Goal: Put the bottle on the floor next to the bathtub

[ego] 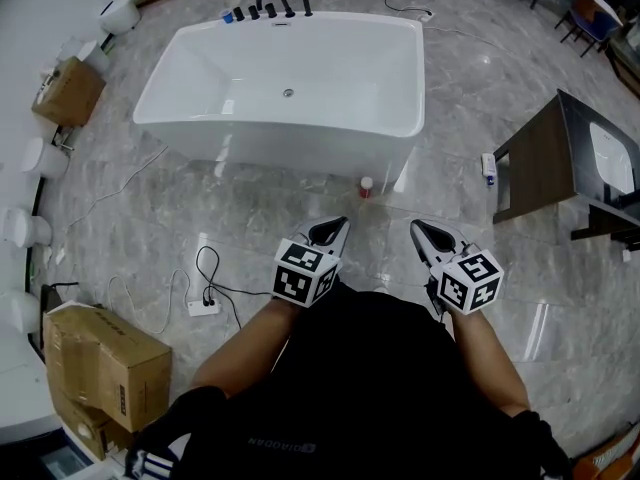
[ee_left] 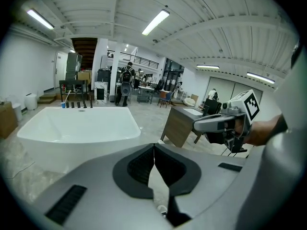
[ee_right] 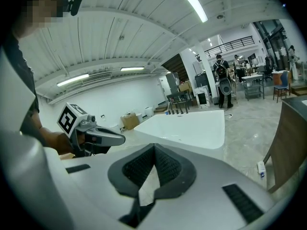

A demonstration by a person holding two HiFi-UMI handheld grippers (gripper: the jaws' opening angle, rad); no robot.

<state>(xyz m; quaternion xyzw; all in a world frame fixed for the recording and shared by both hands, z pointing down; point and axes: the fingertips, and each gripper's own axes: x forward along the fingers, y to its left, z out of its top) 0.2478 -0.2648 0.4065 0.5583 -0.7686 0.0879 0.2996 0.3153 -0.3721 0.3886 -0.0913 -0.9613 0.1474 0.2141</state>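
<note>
Left claw [ee_left: 154, 148] closed, ribbed pads [ee_left: 140, 166] meeting; glossy white bathtub [ee_left: 76, 126] ahead.

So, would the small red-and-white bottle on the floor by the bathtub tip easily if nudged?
Probably light: the bottle looks tiny beside the bathtub. On the glossy floor it may slide before tipping, though its shape is unclear.

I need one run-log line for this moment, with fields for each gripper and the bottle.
left gripper: shut, empty | right gripper: shut, empty | bottle: on floor beside bathtub | task: looks done
</note>
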